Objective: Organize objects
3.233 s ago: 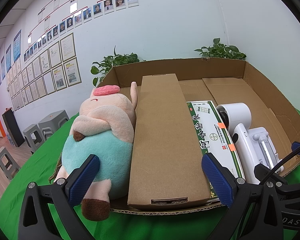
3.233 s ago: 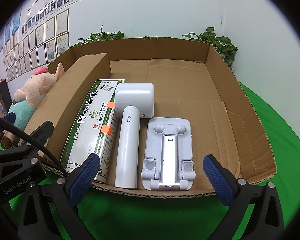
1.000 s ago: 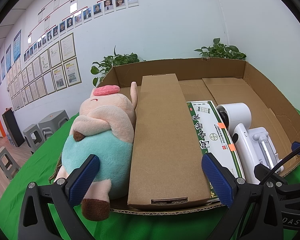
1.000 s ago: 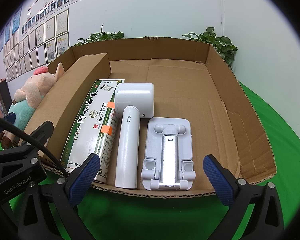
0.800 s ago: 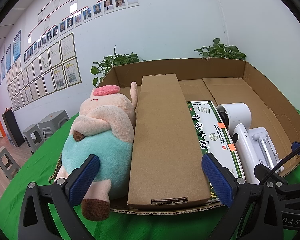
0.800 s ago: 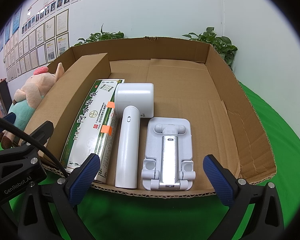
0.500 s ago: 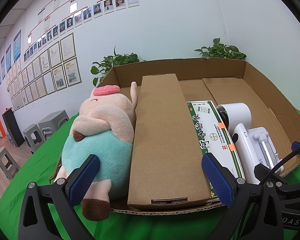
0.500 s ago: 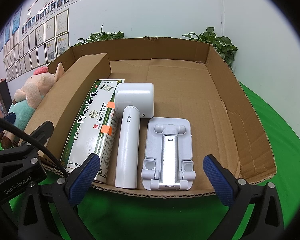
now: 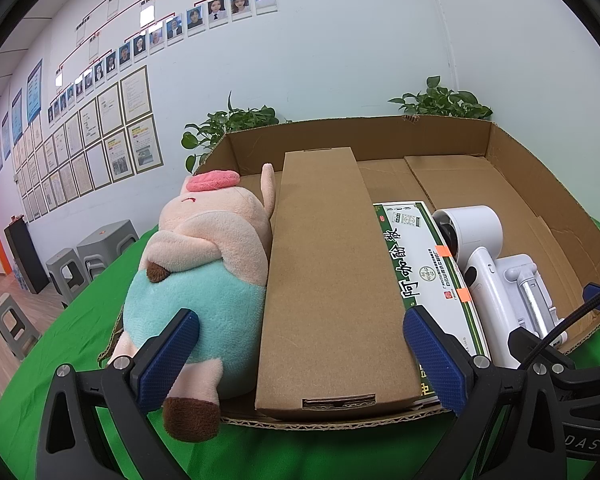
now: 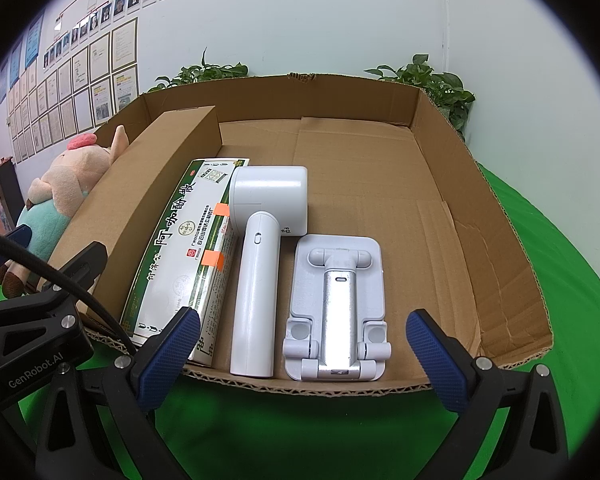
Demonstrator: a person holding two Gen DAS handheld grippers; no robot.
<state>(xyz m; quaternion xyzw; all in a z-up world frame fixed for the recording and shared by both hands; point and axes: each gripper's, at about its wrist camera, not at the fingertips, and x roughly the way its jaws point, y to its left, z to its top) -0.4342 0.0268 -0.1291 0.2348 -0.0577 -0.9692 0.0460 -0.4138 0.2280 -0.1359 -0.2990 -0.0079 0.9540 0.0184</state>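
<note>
A shallow cardboard tray (image 10: 496, 216) on a green cloth holds a row of items. From left to right lie a plush pig (image 9: 204, 264), a long brown carton (image 9: 328, 272), a green-and-white printed box (image 10: 184, 248), a white hair dryer (image 10: 260, 264) and a white folding phone stand (image 10: 336, 300). My left gripper (image 9: 300, 360) hovers open before the near edge, spanning the plush and the carton. Held wide open as well, my right gripper (image 10: 300, 356) faces the dryer and the stand. Neither holds anything.
The right half of the tray floor (image 10: 380, 168) is bare cardboard. Potted plants (image 9: 440, 100) stand behind the tray against a white wall. Grey stools (image 9: 100, 248) are on the floor at the left. Green cloth (image 10: 560, 264) surrounds the tray.
</note>
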